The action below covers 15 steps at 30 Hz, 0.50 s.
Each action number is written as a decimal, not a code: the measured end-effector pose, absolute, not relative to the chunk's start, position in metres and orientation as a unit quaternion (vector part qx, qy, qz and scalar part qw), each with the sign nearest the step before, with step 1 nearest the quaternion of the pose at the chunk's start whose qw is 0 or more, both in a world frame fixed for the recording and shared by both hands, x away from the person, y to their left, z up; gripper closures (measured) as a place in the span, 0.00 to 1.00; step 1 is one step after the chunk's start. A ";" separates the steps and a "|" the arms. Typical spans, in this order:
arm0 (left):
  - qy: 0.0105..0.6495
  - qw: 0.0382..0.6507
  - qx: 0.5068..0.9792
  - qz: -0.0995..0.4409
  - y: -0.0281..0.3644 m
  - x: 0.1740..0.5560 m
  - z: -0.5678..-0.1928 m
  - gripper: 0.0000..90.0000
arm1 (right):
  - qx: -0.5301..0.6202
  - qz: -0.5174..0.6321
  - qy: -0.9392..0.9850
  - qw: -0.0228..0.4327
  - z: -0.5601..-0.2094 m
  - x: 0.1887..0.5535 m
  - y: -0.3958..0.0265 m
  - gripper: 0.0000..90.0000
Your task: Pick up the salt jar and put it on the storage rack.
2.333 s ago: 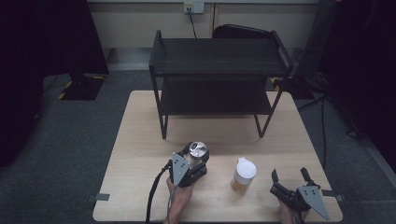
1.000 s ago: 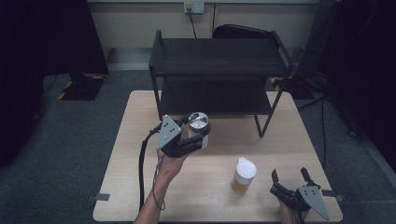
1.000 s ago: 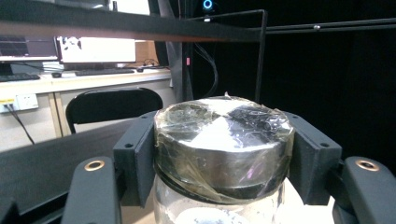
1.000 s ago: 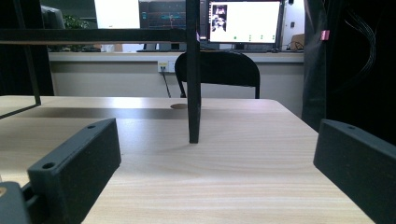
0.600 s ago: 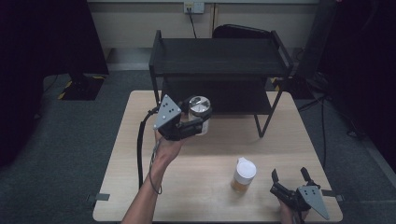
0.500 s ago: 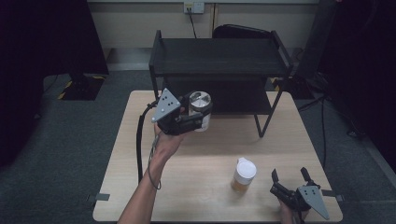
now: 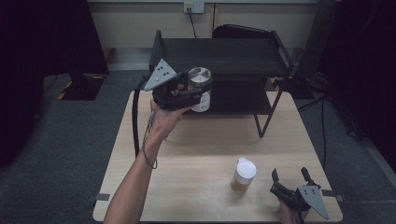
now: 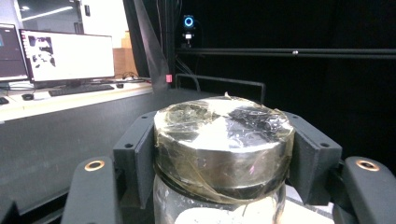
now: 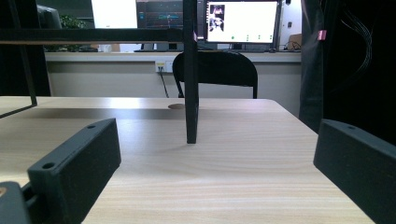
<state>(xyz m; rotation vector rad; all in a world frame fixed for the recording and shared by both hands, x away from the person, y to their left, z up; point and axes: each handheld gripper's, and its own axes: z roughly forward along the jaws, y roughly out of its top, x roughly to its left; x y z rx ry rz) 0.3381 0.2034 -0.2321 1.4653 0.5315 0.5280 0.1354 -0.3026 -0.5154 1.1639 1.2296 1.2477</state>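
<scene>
**Jar held aloft in front of a black shelf rack**

Seen from above, a light wooden table (image 7: 205, 154) sits with a black two-tier shelf rack (image 7: 219, 56) standing on its far half, at twelve o'clock. The rack's legs come down near the table's far corners, and the near half of the tabletop is mostly bare wood.

The left gripper (image 7: 196, 95) is raised above the table at about eleven o'clock from the table's centre, just in front of the rack's lower tier. Its jaws are clamped on a glass jar (image 7: 201, 88) with a shiny metal lid. The jar stands upright, long axis vertical, lid facing up. In the left gripper view the jar (image 8: 222, 154) sits squarely between the two black jaws, one pad pressing each side at lid height, with the lid's top rising a little above the pads.

A second jar with a white lid (image 7: 243, 175) stands upright on the table at five o'clock, well apart from the held jar.

The right gripper (image 7: 290, 179) rests at the table's near right corner, just beside the white-lidded jar, jaws spread apart with nothing between them. In the right gripper view bare tabletop lies ahead, with one rack leg (image 9: 190, 93) standing upright at twelve o'clock.
</scene>
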 end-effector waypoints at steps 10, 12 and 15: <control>0.226 0.696 0.645 0.221 0.206 0.372 -0.204 0.39 | 0.478 0.518 0.510 0.493 -0.516 0.136 -0.305 0.00; 0.227 0.694 0.644 0.226 0.204 0.378 -0.198 0.39 | 0.478 0.519 0.510 0.493 -0.516 0.136 -0.305 0.00; 0.231 0.692 0.644 0.231 0.201 0.390 -0.189 0.39 | 0.477 0.519 0.510 0.493 -0.516 0.136 -0.305 0.00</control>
